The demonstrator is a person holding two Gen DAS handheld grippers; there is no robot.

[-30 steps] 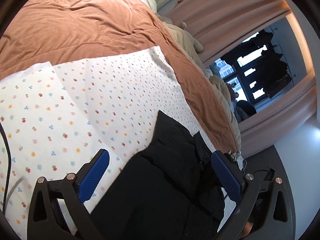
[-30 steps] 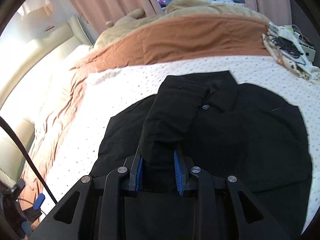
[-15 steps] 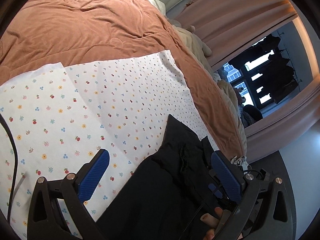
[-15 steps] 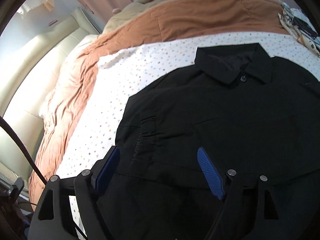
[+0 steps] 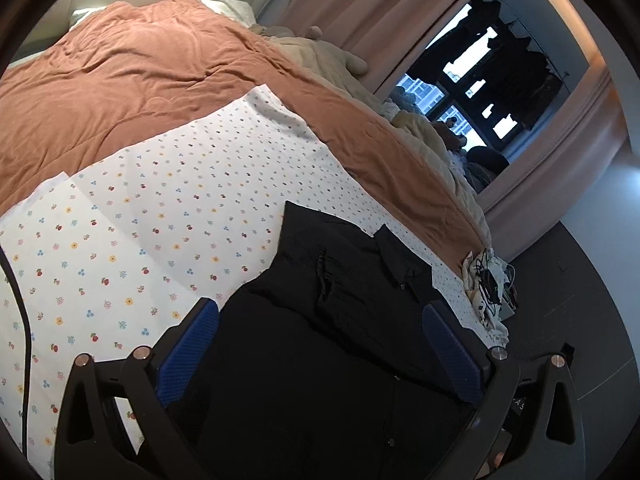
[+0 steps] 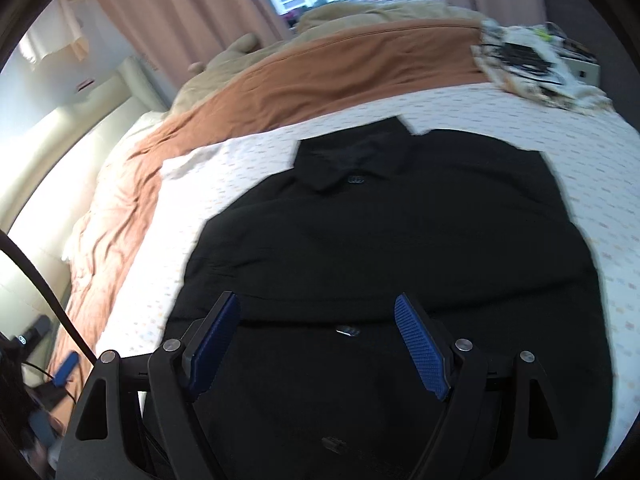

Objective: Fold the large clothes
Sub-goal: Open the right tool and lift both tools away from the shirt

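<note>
Right wrist view: we see the black shirt (image 6: 400,240) spread flat on the flowery sheet (image 6: 580,152), collar at the far end.
Right tongs (image 6: 318,344): wide apart over the shirt's lower part, nothing in them.
Left tongs (image 5: 320,356): also spread apart, empty, above the shirt (image 5: 320,340).
Bed: orange duvet (image 5: 140,92) beyond the sheet (image 5: 140,240), cable pile (image 5: 488,284) at the corner.

Right gripper (image 6: 318,344), jaws spread, above black shirt (image 6: 400,240) on floral sheet (image 6: 224,184)
</note>
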